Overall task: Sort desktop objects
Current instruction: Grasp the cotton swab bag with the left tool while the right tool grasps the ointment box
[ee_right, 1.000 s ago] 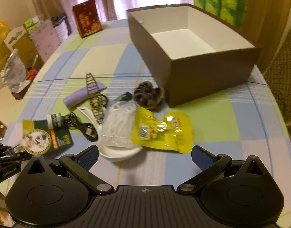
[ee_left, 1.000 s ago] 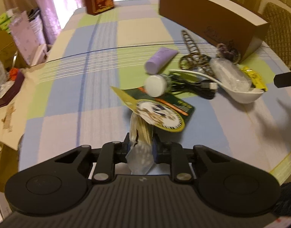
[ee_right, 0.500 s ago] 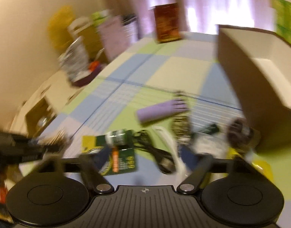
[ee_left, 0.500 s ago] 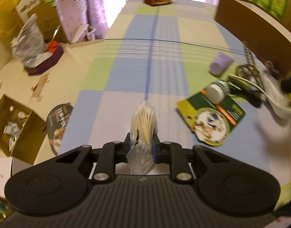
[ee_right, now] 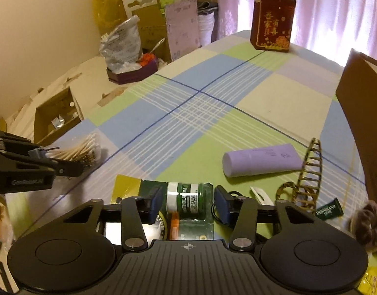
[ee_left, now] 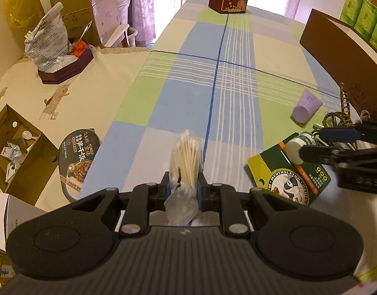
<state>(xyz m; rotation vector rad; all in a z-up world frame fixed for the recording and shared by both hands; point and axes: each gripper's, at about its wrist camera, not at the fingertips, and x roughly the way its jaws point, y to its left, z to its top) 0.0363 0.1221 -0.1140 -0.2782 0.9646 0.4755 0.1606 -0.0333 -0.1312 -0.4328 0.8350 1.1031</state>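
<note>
My left gripper (ee_left: 183,188) pinches a clear bag of cotton swabs (ee_left: 186,157) between its 2 blue pads, the swab tips pointing forward over the checked tablecloth (ee_left: 213,78). From the right wrist view I see the same bag held above the cloth near the table's left edge.

My right gripper (ee_right: 188,202) has its jaws spread on either side of the green Mentholatum jar (ee_right: 188,200), which is sealed in a blister on its card (ee_left: 286,172) lying flat on the cloth. The pads look just clear of the jar, though I cannot be sure they are not touching it.

Beyond the jar lie a lilac tube (ee_right: 262,159) and a gold ladder-shaped hair clip (ee_right: 309,169), side by side. The brown box (ee_left: 340,56) stands at the right, and a red carton (ee_right: 273,22) at the far end.
</note>
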